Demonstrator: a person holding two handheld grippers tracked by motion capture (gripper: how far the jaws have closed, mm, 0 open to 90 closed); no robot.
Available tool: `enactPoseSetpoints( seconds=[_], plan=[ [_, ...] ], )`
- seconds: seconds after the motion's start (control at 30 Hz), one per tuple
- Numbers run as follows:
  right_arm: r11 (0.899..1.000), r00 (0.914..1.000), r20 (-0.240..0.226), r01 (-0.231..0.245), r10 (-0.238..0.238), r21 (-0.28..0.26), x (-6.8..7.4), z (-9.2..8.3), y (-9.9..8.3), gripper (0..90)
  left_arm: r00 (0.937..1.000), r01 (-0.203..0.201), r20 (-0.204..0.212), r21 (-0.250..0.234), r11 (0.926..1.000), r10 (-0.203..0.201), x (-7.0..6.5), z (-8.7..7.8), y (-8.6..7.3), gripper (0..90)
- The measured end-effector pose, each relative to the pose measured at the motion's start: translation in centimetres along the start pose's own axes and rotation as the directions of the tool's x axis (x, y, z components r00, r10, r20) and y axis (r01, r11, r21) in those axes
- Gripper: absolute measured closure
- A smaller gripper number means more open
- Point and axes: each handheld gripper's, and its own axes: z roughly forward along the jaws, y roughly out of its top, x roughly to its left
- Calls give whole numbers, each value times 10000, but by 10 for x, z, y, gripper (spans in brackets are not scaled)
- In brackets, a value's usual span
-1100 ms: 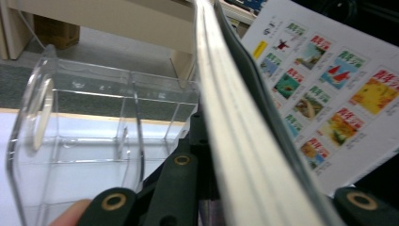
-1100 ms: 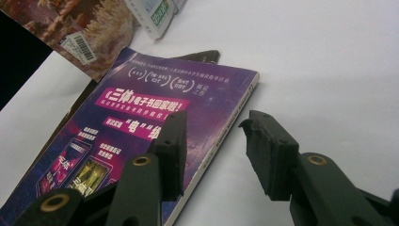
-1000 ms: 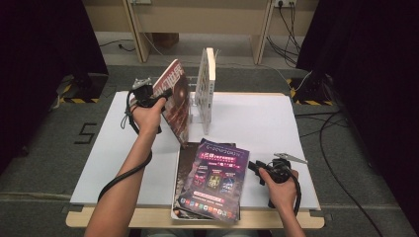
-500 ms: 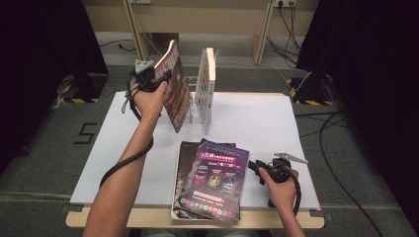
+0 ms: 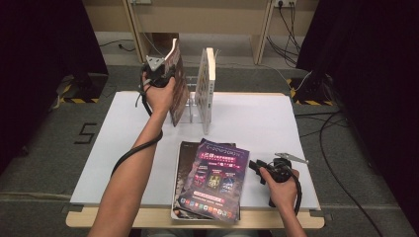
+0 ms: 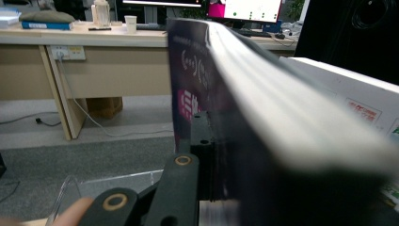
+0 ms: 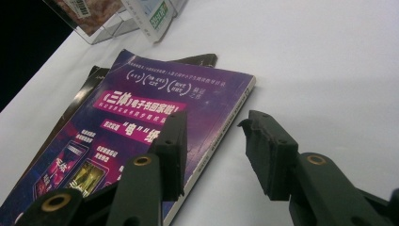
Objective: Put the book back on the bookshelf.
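Dark-covered book, tilted, sat clamped in your left gripper beside the white book. Your right gripper stood wide, empty, farther off.

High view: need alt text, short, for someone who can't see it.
The left claw holds a dark-covered book upright over a clear stand at the far side of a white table, beside a white book already standing there. Nearer the person, the right claw rests open beside a purple book lying on another.
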Motion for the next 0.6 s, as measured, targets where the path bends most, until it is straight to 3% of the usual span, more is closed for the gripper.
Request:
enactPoseSetpoints(
  seconds=[0.17,0.4,0.5,0.6],
  plan=[
    [9999,9999,-16,116,-116,31,0,0,-1,598,9999,-82,-132,238,9997,85,4,5,-15,838],
    [10000,10000,-34,90,-90,31,1,1,-1,598,9990,-286,-345,-554,9981,267,8,-5,-13,836],
    [9999,9999,-32,146,-146,51,1,1,-1,599,9984,-326,-470,-522,9981,301,13,-5,-27,832],
    [9998,9998,-36,170,-170,85,1,2,-2,599,9985,-6,-545,-839,9965,-40,18,-10,-38,829]
  ],
)
